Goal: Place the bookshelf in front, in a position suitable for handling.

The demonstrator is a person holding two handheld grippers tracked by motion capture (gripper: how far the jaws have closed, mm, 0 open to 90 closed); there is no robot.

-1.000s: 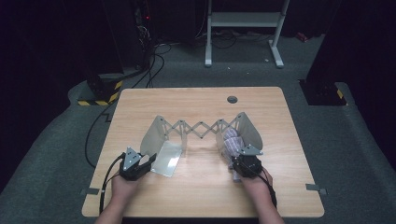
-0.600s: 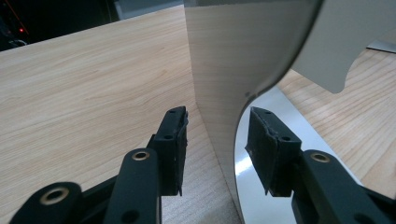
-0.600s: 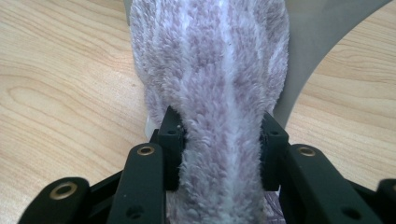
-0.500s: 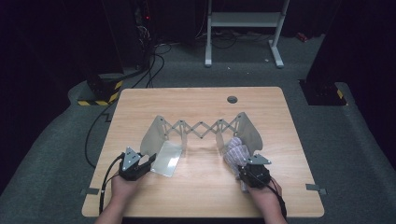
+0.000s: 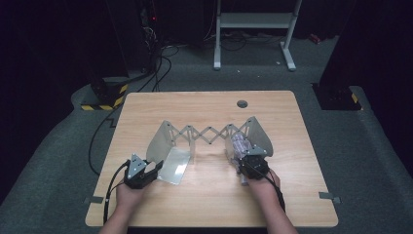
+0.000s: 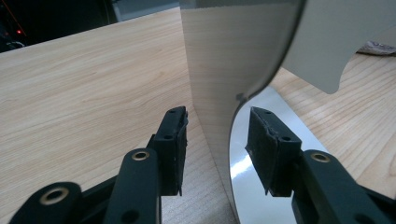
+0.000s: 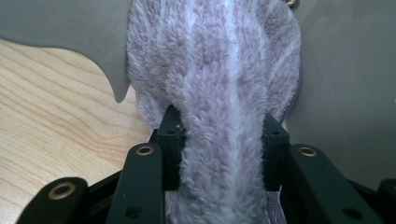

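Observation:
A metal scissor rack (image 5: 209, 132) lies stretched across the table, with a grey plate at each end. My left gripper (image 5: 158, 168) (image 6: 217, 144) is open, its jaws astride the edge of an upright mirror-like plate (image 6: 219, 70), with a gap on each side. A shiny flat sheet (image 5: 174, 165) lies on the wood beside it. My right gripper (image 5: 248, 157) (image 7: 224, 144) is shut on a fluffy purple-and-white striped cloth (image 7: 219, 60) (image 5: 239, 145). The cloth sits against the rack's right grey plate (image 5: 260, 136) (image 7: 345, 70).
The wooden table (image 5: 209, 209) has a round cable hole (image 5: 242, 103) near its far edge. Beyond it are grey floor, black cables (image 5: 160, 58) and a white stand's legs (image 5: 253, 29). Hazard-striped tape (image 5: 104, 103) lies at the left.
The right gripper drew back toward the person with the cloth, then moved forward to the rack's right plate again. The left gripper stayed put at the shiny plate.

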